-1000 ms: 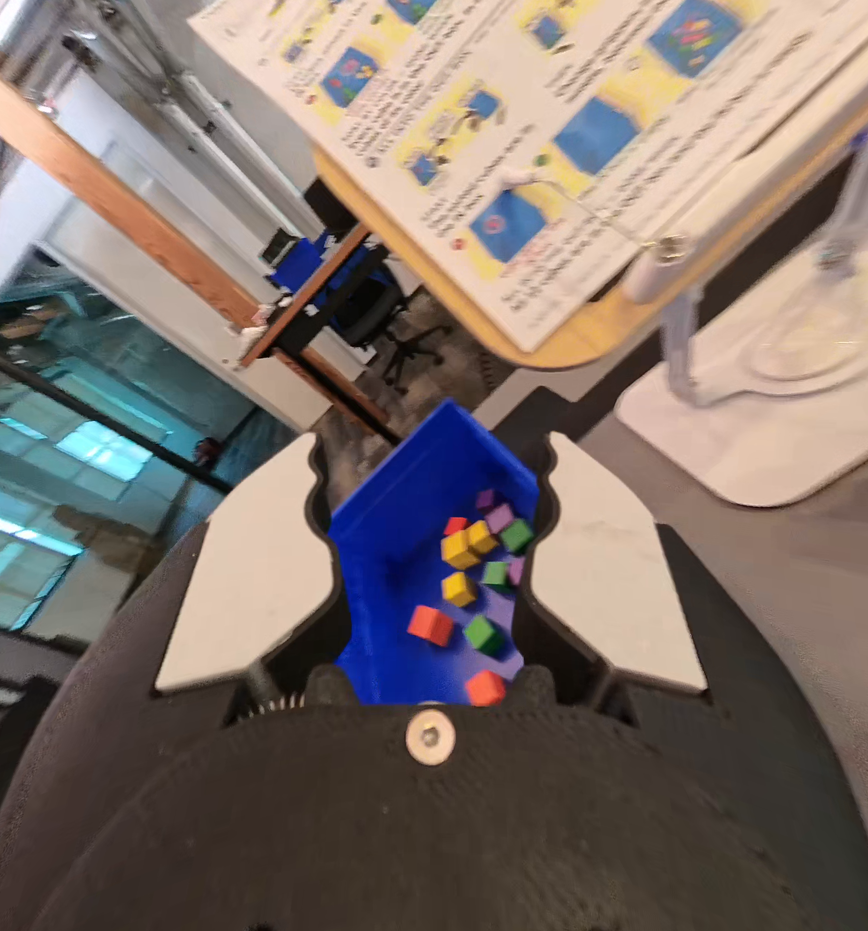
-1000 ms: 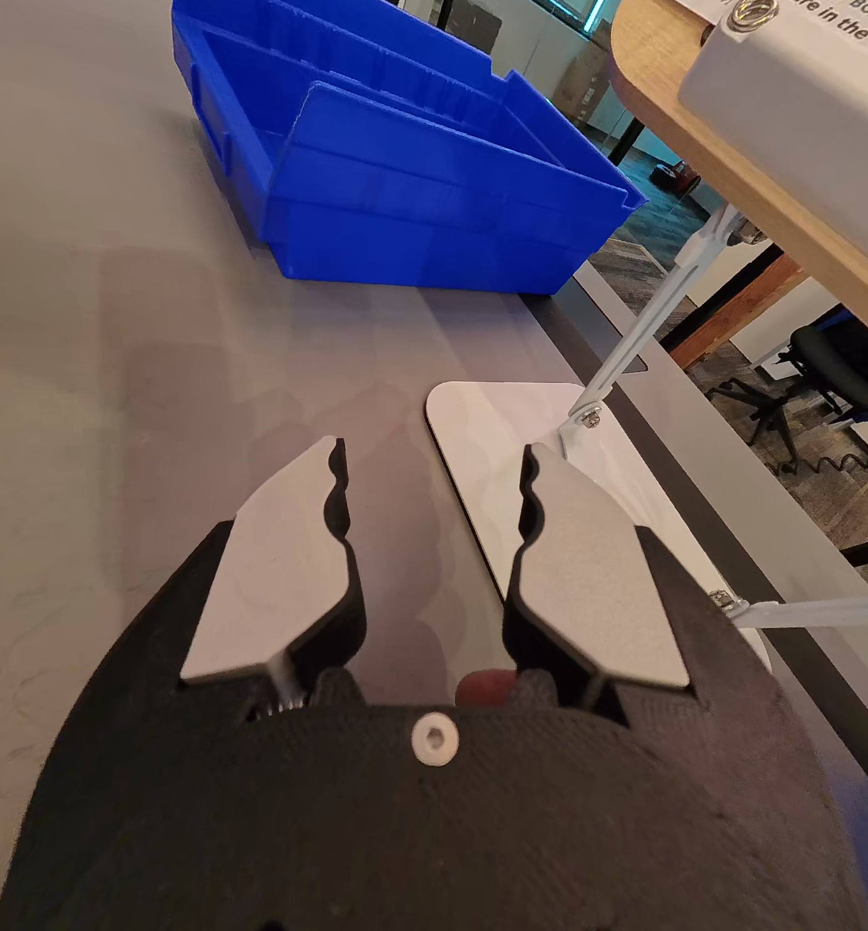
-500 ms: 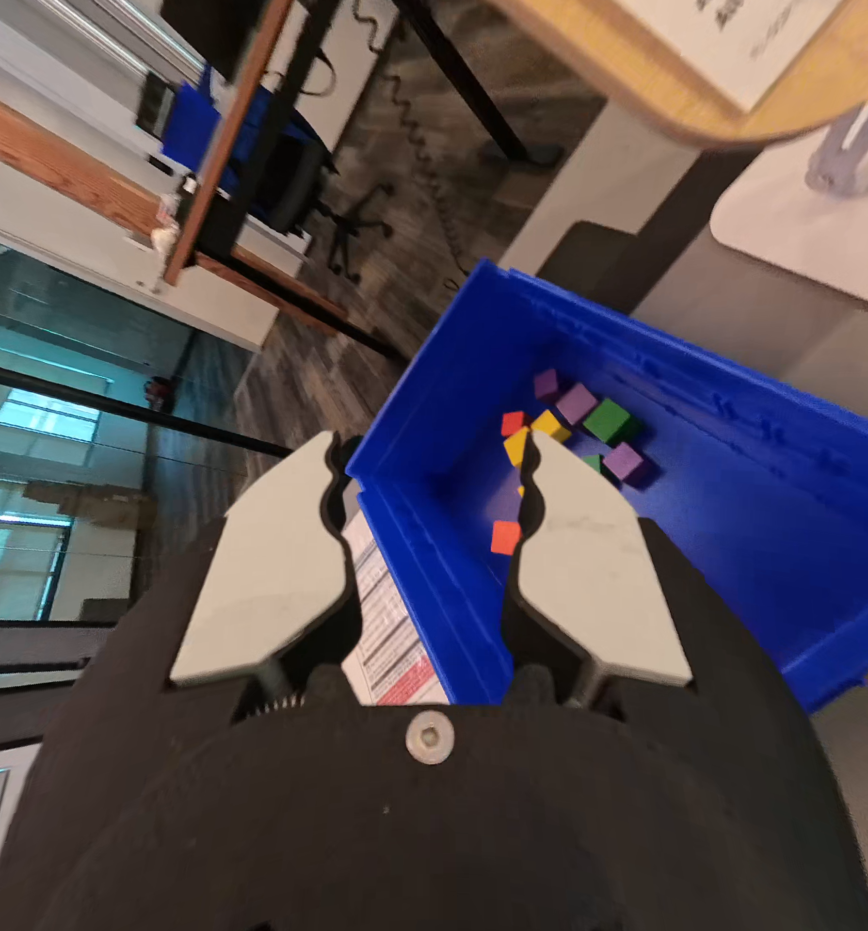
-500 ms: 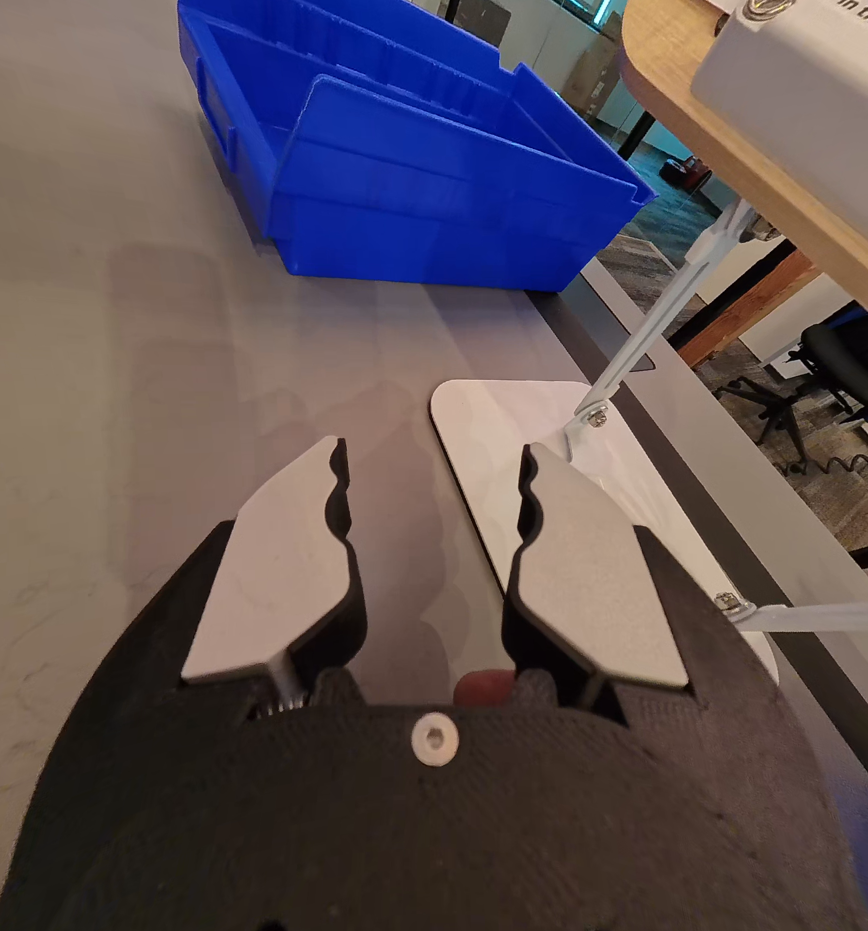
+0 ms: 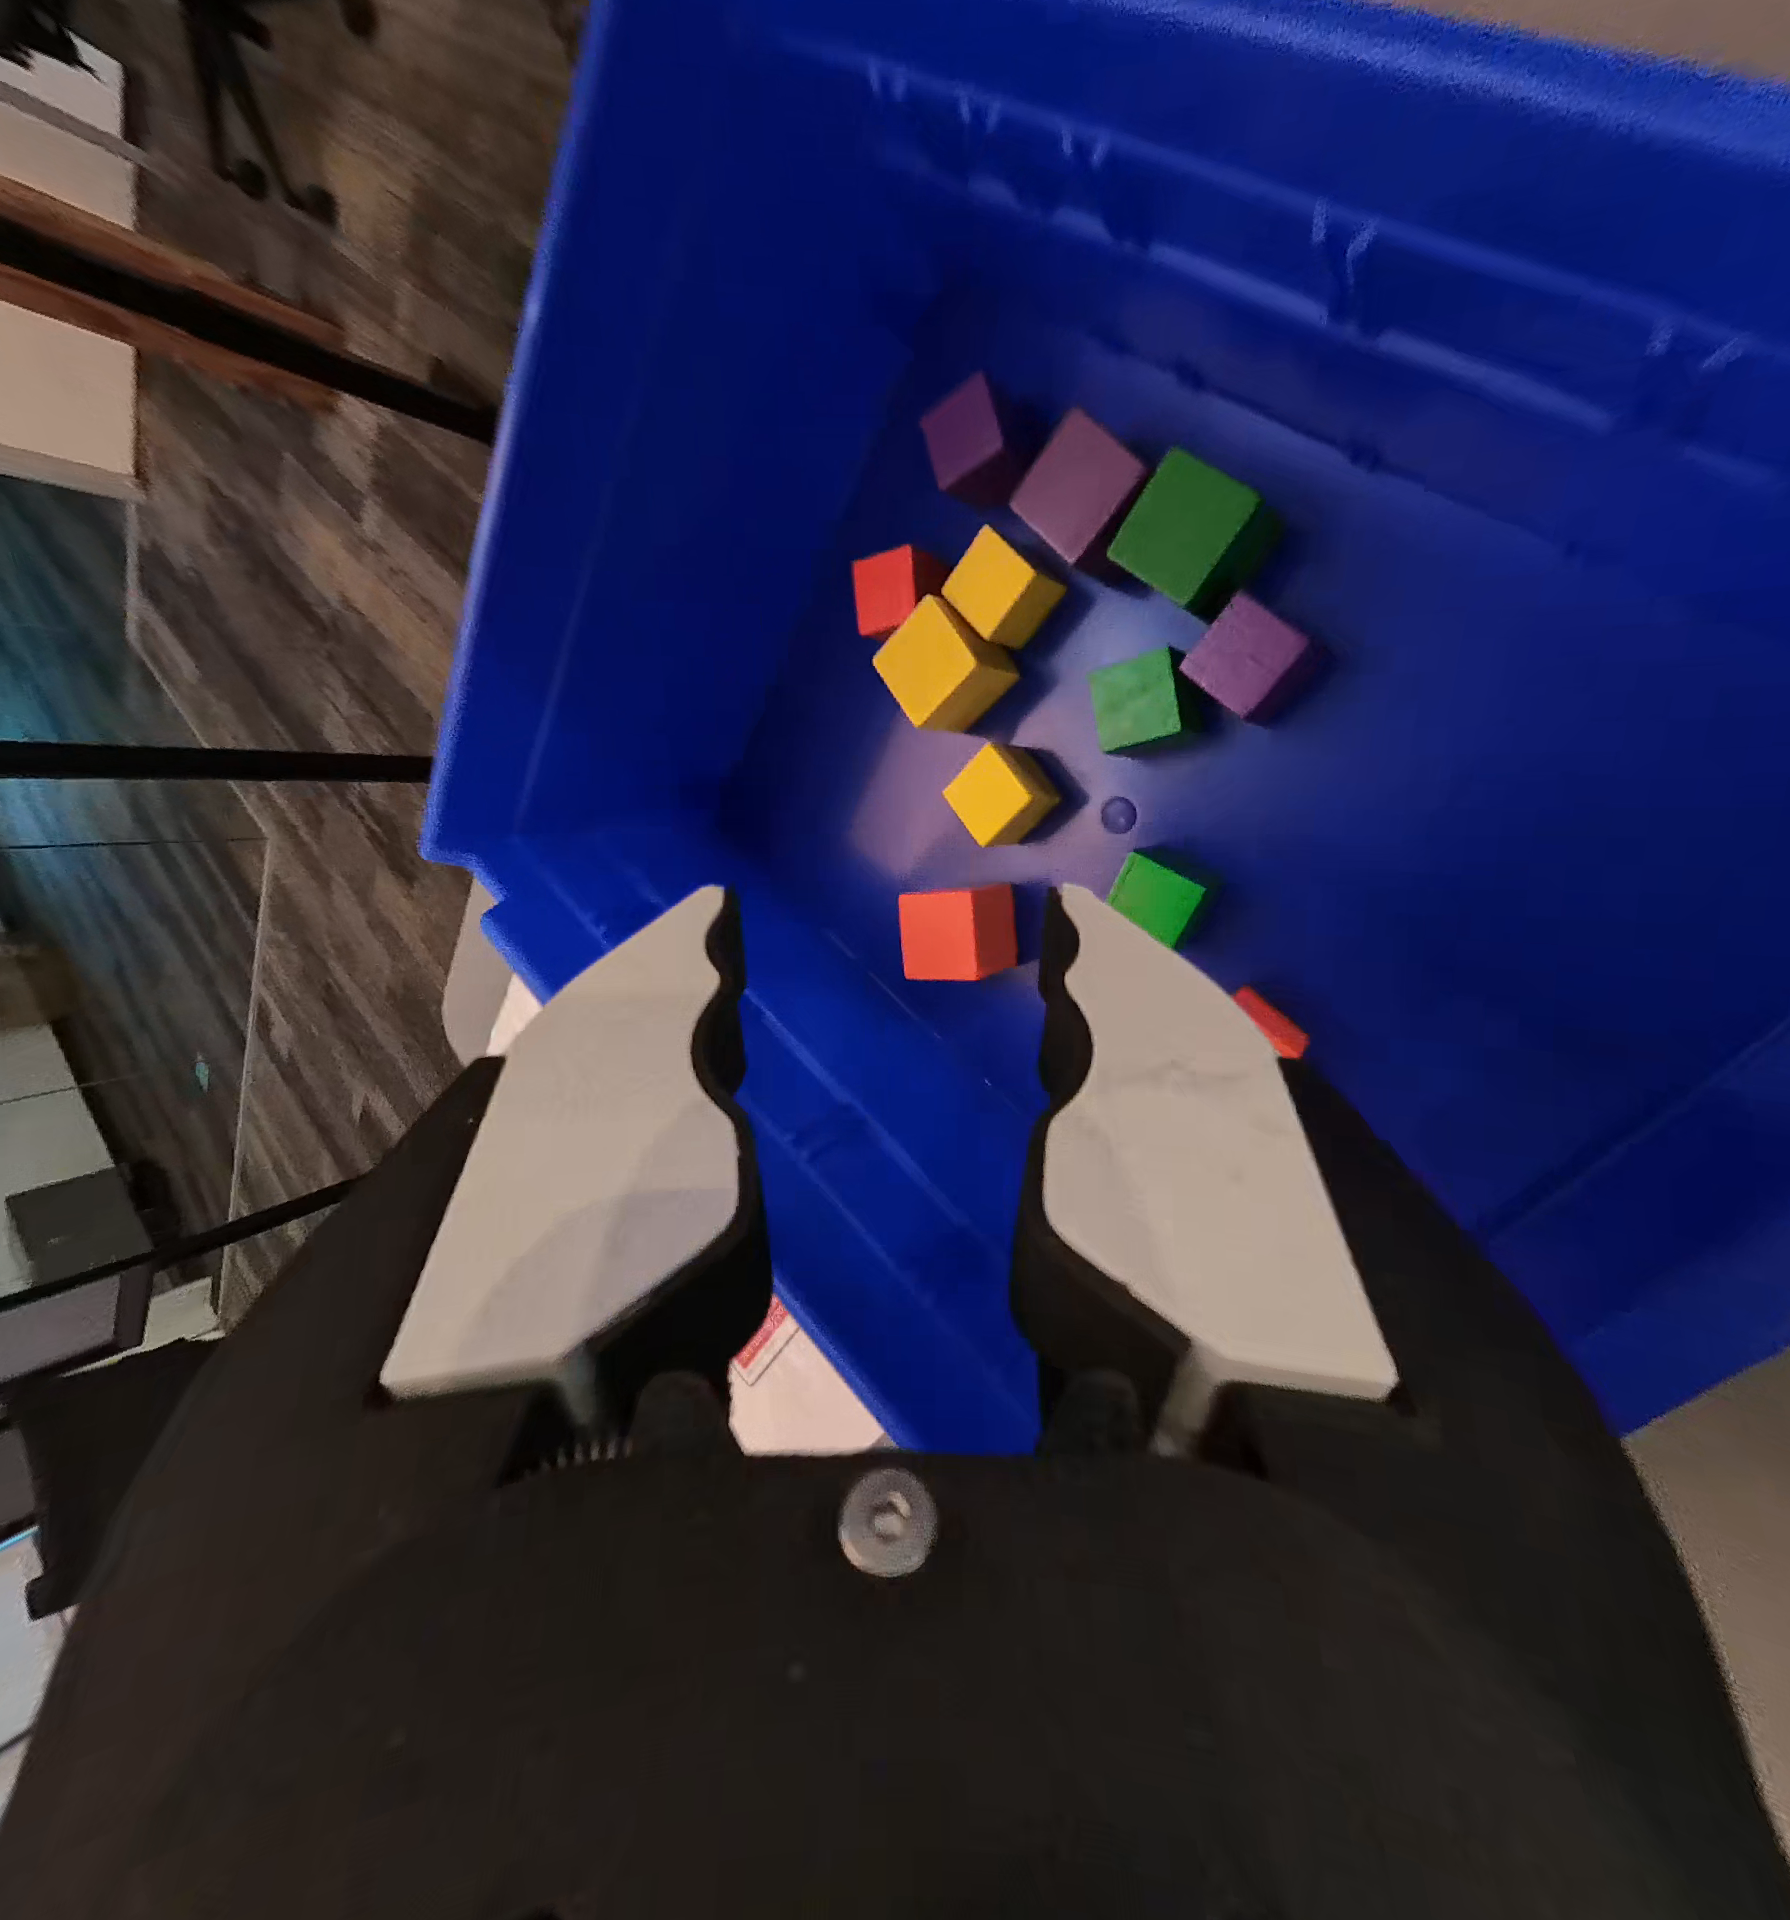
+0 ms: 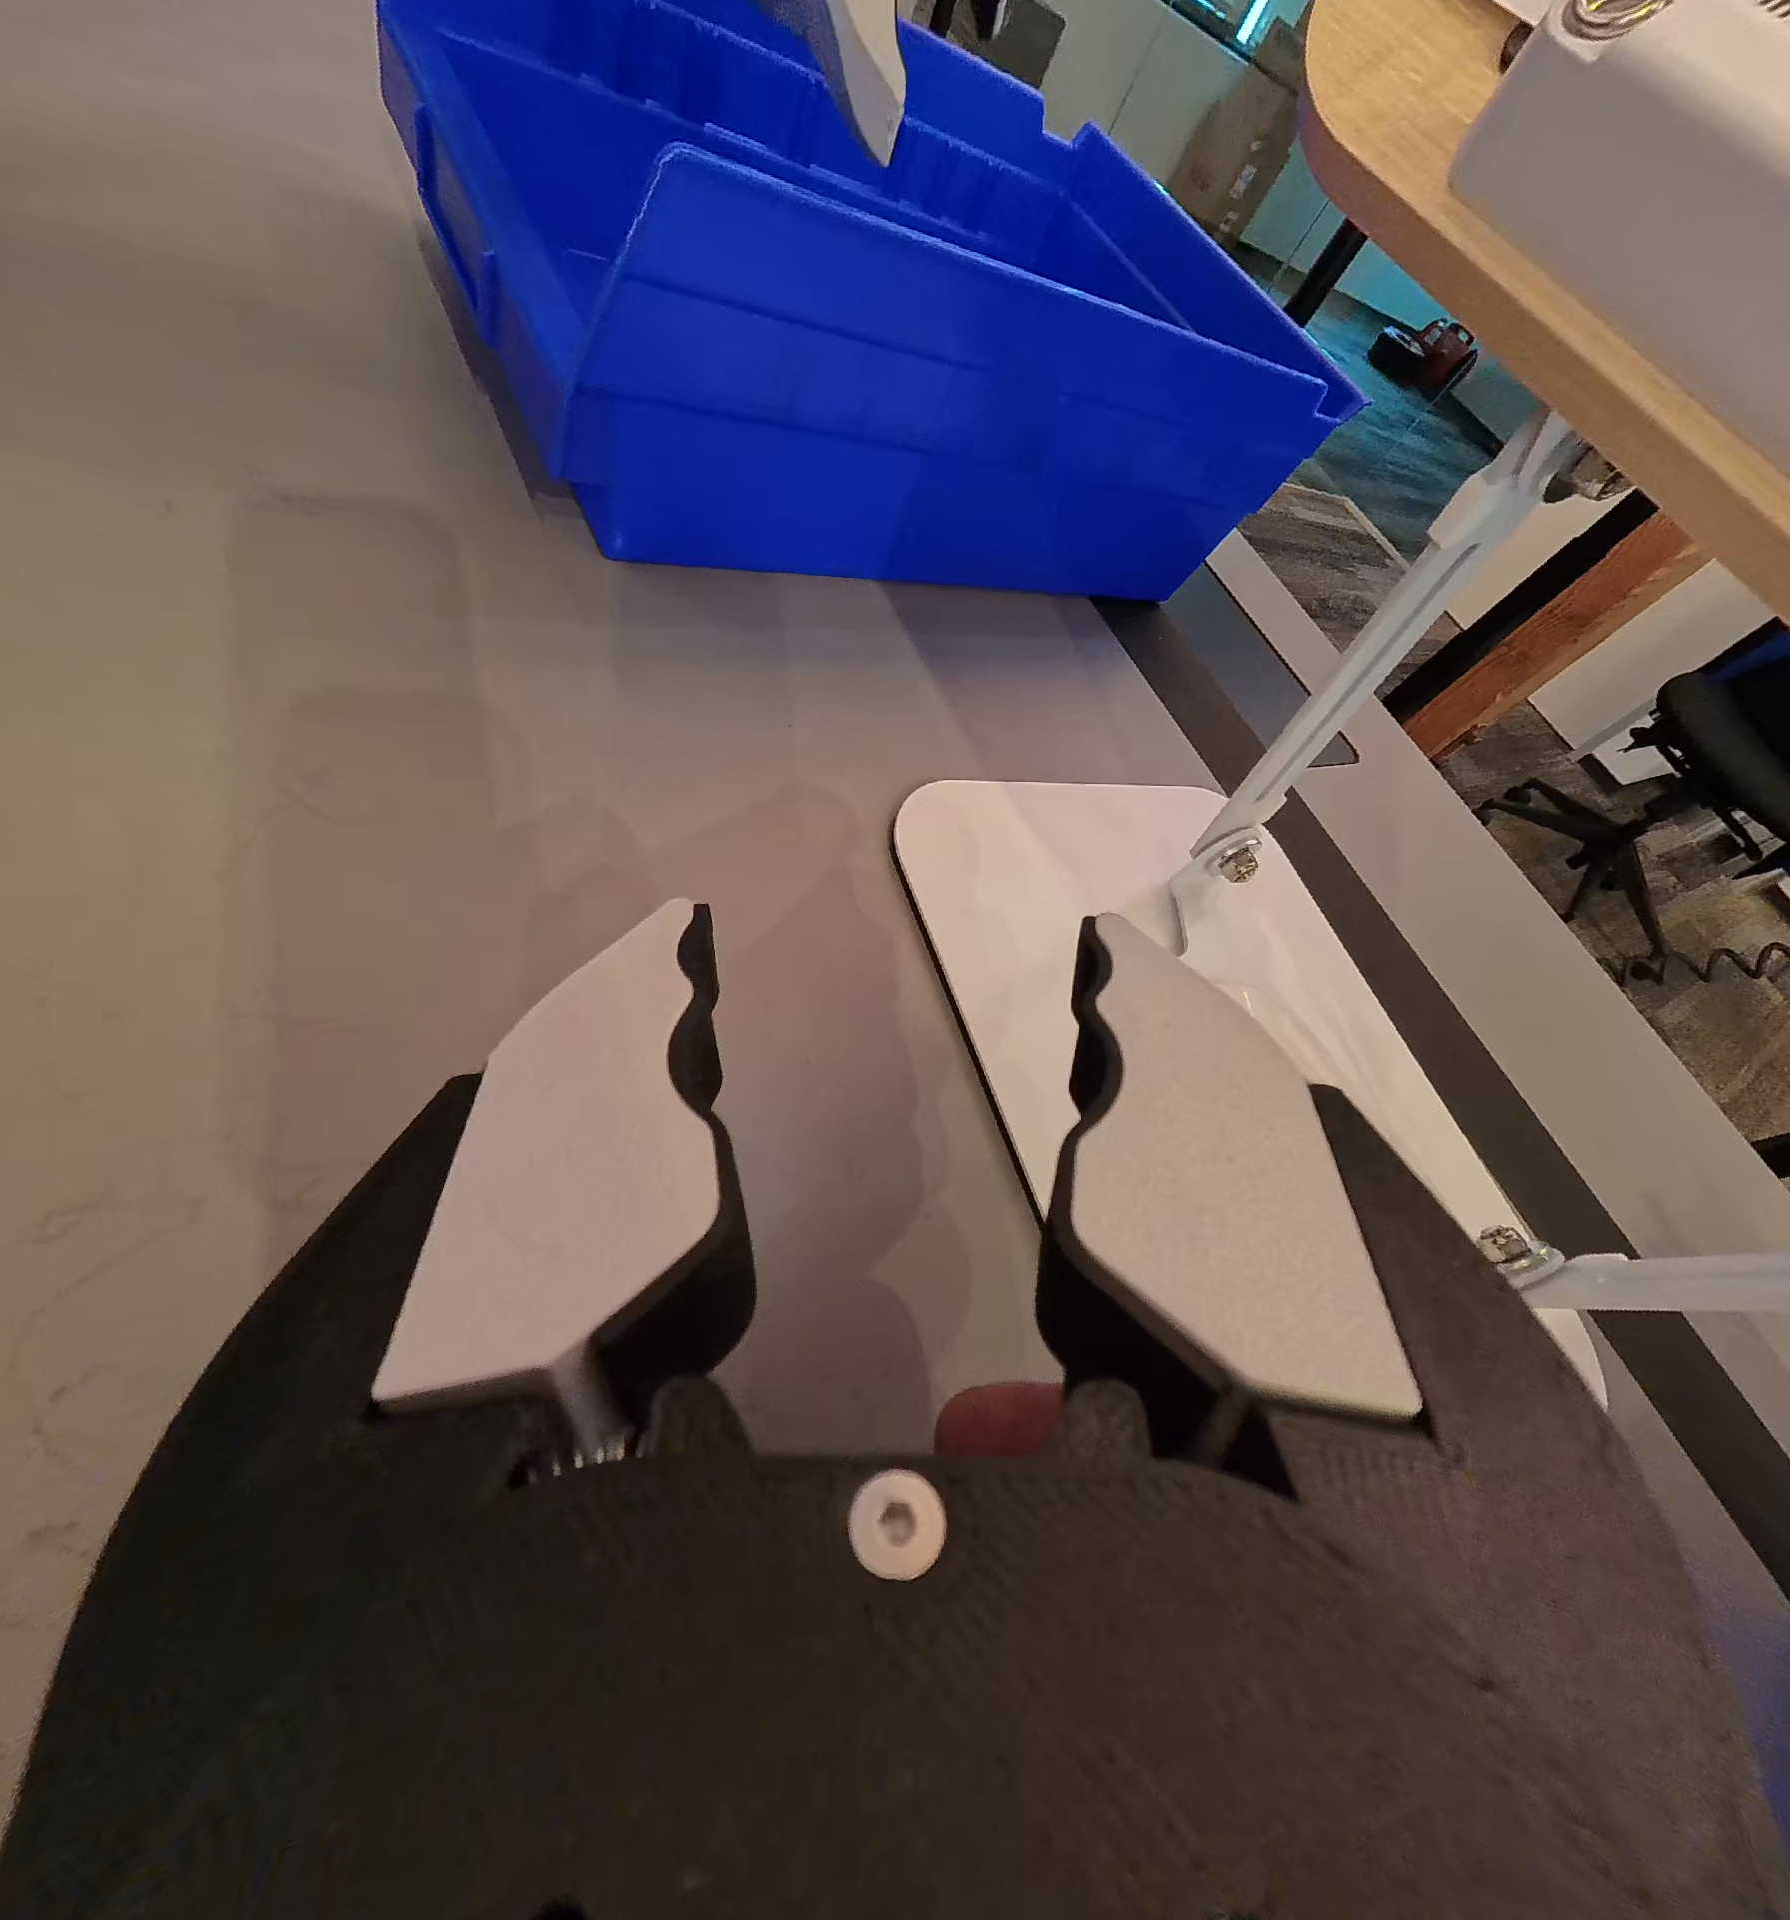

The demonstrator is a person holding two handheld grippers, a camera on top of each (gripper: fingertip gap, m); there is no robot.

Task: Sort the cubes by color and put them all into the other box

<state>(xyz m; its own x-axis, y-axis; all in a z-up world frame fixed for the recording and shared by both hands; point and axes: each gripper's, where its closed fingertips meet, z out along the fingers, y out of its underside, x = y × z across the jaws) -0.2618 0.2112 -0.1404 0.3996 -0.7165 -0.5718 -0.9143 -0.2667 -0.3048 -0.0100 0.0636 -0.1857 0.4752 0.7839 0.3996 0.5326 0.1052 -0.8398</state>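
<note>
Black-and-grey, my left gripper (image 5: pixel 886 904) gapes empty, now lower over the blue box (image 5: pixel 662 436); the cubes (image 5: pixel 958 932) lie just ahead. My right gripper (image 6: pixel 896 920), likewise spread, stays over the grey table (image 6: pixel 247 727).

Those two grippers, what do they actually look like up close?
Both look alike. The left gripper and the right gripper each have a broad, rounded, textured black body with one silver hex screw at its centre. Two flat pale grey fingers fan forward, with wavy black inner edges. No cables show.
</note>
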